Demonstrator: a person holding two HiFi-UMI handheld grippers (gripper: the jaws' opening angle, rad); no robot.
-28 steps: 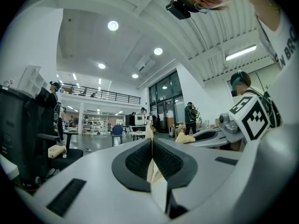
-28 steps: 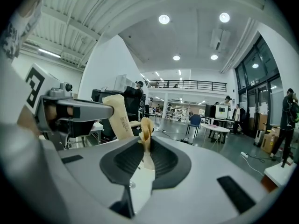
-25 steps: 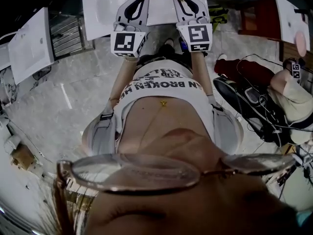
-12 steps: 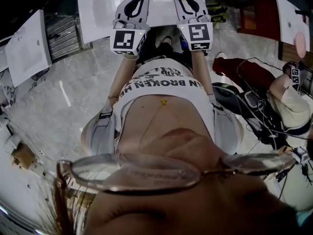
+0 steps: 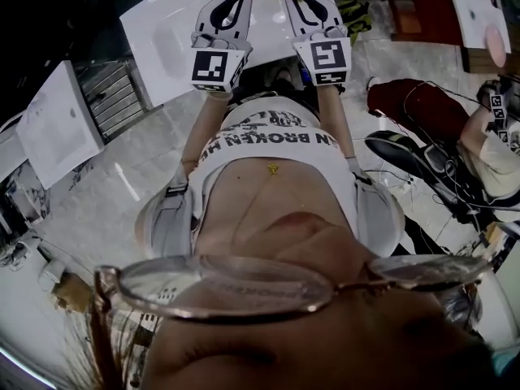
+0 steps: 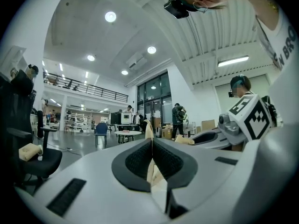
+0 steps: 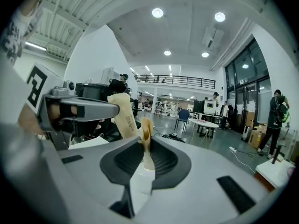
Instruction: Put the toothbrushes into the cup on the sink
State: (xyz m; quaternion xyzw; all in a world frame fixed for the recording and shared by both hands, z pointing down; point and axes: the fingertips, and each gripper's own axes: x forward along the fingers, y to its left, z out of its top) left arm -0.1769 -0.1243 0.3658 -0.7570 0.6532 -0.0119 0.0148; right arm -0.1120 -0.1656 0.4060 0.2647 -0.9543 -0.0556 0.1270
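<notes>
The left gripper (image 6: pixel 152 141) has its jaws pressed together on a wrapped toothbrush (image 6: pixel 149 128). The flat cream paper sleeve is pinched edge-on between the dark ribbed pads. Its pointed end stands just above the jaw tips and the rest hangs down behind them. The right gripper (image 7: pixel 147 141) has its jaws a little apart, clamped on a second wrapped toothbrush (image 7: pixel 146 131). The tan paper of that one is bunched and creased where the pads hold it, with a crumpled tip rising just above the jaws and a pale strip running down between them. In the right gripper view the first sleeve also shows beside it: a long tan strip, standing nearly upright with a slight lean, with a line of small dark print down its face and a squared-off top. No brush head or handle shows outside either sleeve. In the head view the two grippers are held side by side in front of the person, pointing away from the body. Their tips are close together over the near part of a white sink (image 5: pixel 162 23), with the paper ends poking out past them.
</notes>
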